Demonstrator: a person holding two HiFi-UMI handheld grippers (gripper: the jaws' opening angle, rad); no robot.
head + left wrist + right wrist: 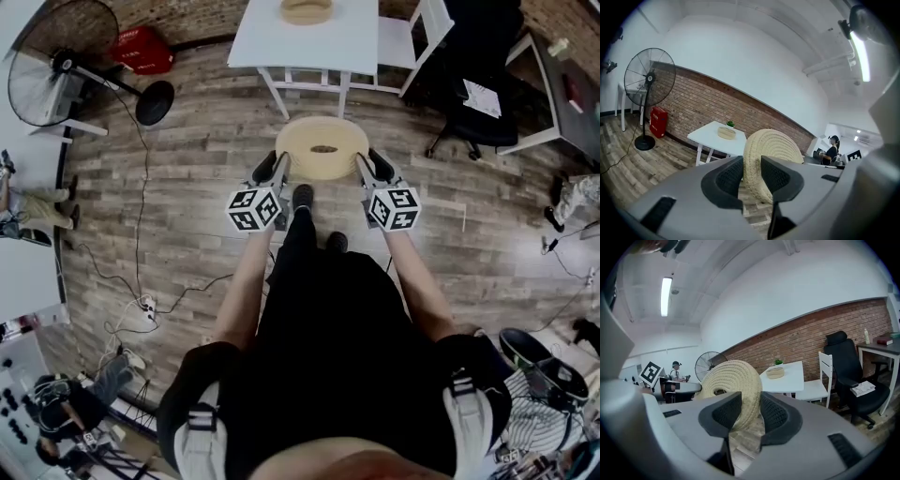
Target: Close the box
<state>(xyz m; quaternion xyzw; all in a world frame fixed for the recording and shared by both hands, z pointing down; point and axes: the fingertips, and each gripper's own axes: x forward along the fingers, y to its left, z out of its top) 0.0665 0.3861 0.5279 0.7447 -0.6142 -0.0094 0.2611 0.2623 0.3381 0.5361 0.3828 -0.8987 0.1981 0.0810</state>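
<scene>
You're holding the woven lid (pixel 322 147) level above the floor, just short of the white table (pixel 309 47): your left gripper (pixel 278 164) is clamped on its left rim, your right gripper (pixel 364 161) on its right rim. The woven box (pixel 307 10) sits uncovered on that table, beyond the lid

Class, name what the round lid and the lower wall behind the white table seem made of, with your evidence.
Lid: probably coiled straw or rope, matte beige; ridged spiral rows show. Wall: red brick, rough and unpainted; mortar lines show.
</scene>
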